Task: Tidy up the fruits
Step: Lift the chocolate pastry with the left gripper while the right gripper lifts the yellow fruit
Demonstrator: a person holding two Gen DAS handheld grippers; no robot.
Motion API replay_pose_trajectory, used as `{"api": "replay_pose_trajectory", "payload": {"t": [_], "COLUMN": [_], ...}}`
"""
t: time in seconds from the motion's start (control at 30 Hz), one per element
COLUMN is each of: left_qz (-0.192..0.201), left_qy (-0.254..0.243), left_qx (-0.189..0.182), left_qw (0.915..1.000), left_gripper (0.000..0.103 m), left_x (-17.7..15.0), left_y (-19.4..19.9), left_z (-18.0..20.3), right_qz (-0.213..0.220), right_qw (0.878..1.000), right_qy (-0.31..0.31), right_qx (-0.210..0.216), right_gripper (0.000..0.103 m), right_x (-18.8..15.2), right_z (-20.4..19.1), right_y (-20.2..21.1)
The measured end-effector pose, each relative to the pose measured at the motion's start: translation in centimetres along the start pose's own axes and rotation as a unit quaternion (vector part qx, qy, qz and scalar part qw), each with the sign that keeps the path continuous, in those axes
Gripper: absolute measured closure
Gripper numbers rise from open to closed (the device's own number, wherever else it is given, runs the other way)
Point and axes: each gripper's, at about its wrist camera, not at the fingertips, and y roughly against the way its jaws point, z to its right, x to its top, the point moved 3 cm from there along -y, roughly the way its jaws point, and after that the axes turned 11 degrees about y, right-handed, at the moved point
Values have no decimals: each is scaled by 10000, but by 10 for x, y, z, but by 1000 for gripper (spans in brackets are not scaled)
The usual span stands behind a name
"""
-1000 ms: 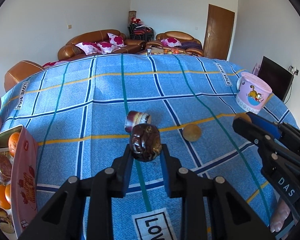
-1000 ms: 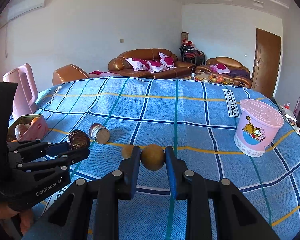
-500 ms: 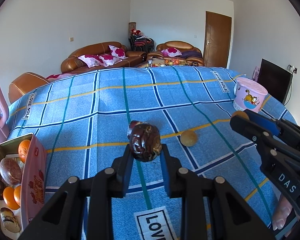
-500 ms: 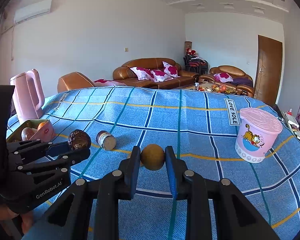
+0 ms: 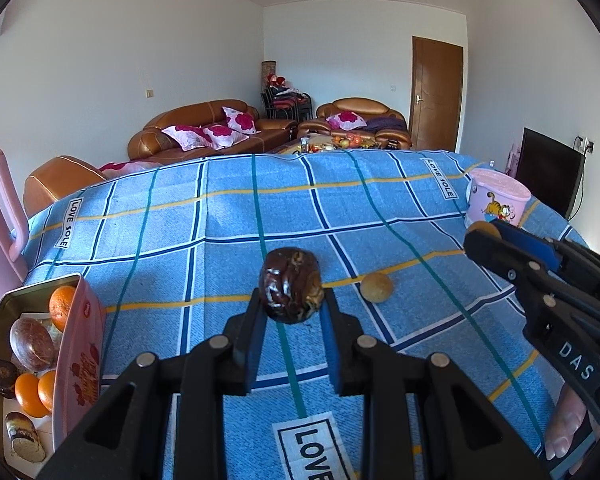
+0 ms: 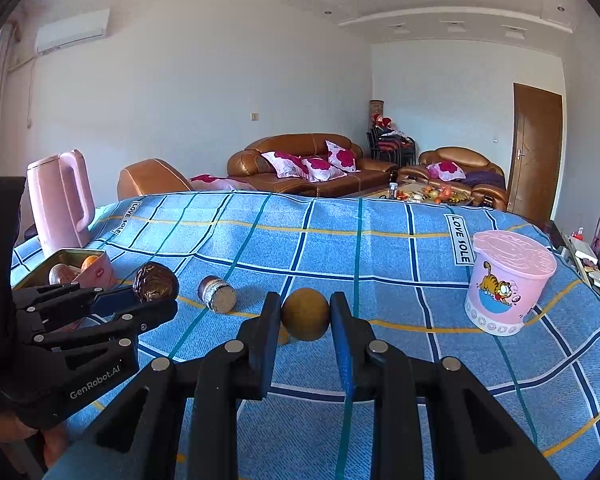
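Fruits: 1 dark wrinkled fruit (image 5: 291,285) clamped in the left gripper (image 5: 291,316), 1 tan round fruit (image 6: 305,314) clamped in the right gripper (image 6: 305,326), both lifted, presumably for transfer to the tin (image 5: 78,344) at 8 o'clock holding oranges (image 5: 62,307).

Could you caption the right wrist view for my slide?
Right tongs grip a tan round fruit above the blue checked cloth.
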Motion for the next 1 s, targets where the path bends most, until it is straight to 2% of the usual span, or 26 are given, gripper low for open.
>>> {"api": "replay_pose_trajectory", "payload": {"t": [1.0], "left_qz": [744], "left_qy": [-211], "left_qx": [140], "left_qw": [9969], "left_gripper": [75], "left_x": [-1], "left_y": [28], "left_z": [3], "right_qz": [680], "right_qw": [9977], "right_qy": [43], "right_qx": [-74], "right_gripper": [76], "right_x": [1], "right_z": [-5], "right_y": [27]}}
